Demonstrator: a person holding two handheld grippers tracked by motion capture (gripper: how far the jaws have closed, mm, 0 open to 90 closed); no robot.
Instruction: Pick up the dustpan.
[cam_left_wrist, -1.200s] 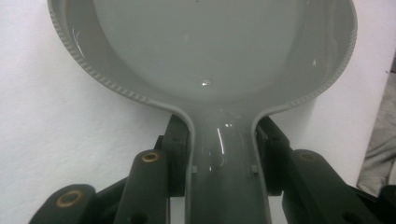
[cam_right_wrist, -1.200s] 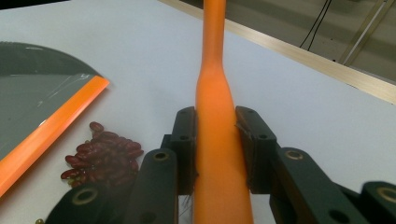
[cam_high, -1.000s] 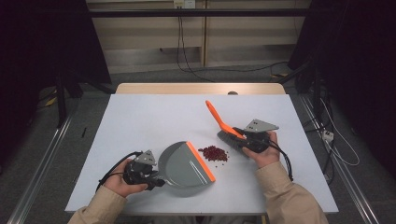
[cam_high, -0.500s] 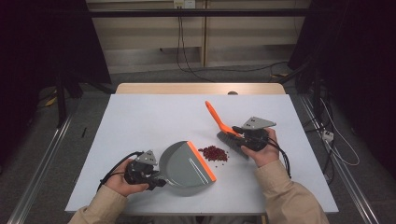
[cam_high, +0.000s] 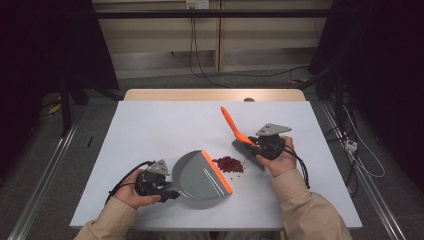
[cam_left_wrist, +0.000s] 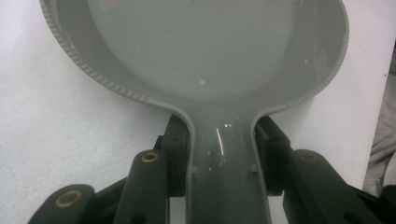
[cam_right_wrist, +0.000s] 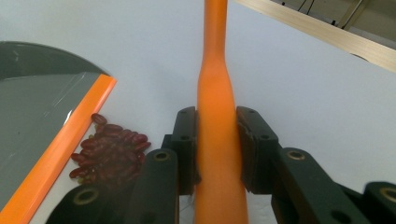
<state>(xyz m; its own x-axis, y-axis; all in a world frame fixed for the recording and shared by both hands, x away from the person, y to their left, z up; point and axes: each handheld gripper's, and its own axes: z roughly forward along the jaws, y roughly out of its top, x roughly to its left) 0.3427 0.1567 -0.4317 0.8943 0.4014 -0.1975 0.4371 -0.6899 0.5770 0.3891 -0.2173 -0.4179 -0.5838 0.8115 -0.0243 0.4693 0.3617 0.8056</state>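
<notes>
A grey dustpan (cam_high: 197, 175) with an orange lip (cam_high: 217, 171) lies flat on the white table (cam_high: 165, 125). My left gripper (cam_high: 165, 187) is shut on the dustpan's handle (cam_left_wrist: 222, 158); the pan's grey bowl (cam_left_wrist: 196, 46) spreads out beyond the jaws. A pile of dark red beans (cam_high: 229, 163) lies just right of the orange lip (cam_right_wrist: 60, 140), touching it in the right gripper view, beans (cam_right_wrist: 109, 151). My right gripper (cam_high: 257, 142) is shut on the orange handle (cam_right_wrist: 217, 121) of a small brush (cam_high: 247, 147), whose dark head rests on the table right of the beans.
The table's far wooden edge (cam_high: 215, 95) runs along the back. Cables (cam_high: 200, 60) hang over the floor behind. The person's sleeves (cam_high: 305, 210) come in from the bottom. Bare tabletop spreads left and behind the pan.
The brush and right gripper have shifted slightly left and down toward the beans. The dustpan and left gripper have not visibly moved.
</notes>
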